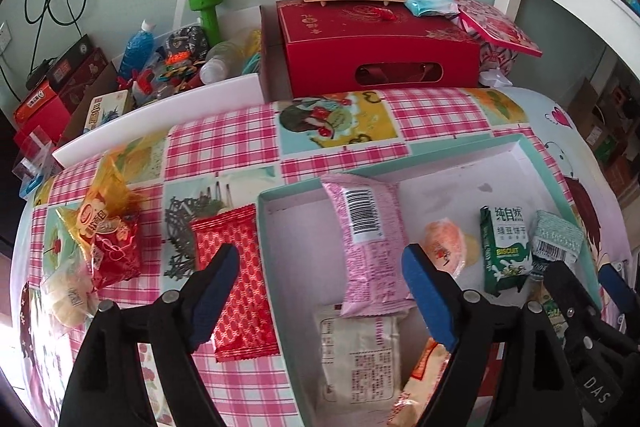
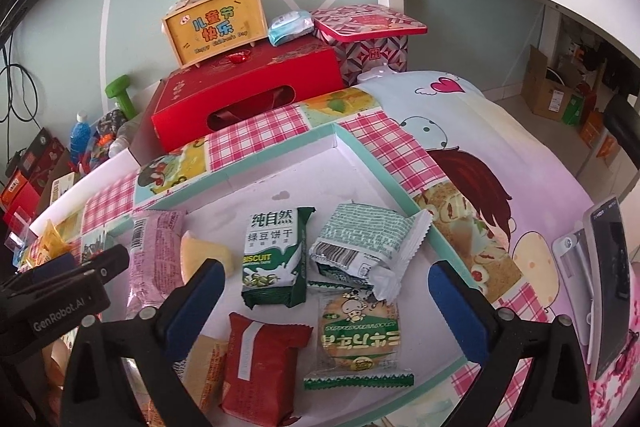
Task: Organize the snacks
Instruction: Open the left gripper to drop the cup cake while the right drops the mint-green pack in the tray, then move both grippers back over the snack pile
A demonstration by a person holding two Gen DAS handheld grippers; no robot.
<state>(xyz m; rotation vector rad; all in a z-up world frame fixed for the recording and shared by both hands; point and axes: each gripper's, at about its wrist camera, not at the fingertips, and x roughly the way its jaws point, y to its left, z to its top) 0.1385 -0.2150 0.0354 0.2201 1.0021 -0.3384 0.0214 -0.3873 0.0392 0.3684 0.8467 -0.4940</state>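
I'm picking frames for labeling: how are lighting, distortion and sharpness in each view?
Left wrist: strong fisheye bending of the tablecloth, dark vignette corners, blown-out glare at lower left. Right wrist: same curvature, even daylight, print on the green biscuit pack sharp.

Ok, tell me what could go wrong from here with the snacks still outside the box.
The red packet lies tight against the box wall, so the open left tongs may snag the wall on closing. The yellow-and-red bags overlap, so one may drag the other. The box is crowded; the pink packet already overlaps another.

Orange snack packet (image 1: 420, 387) cut off by frame edge.
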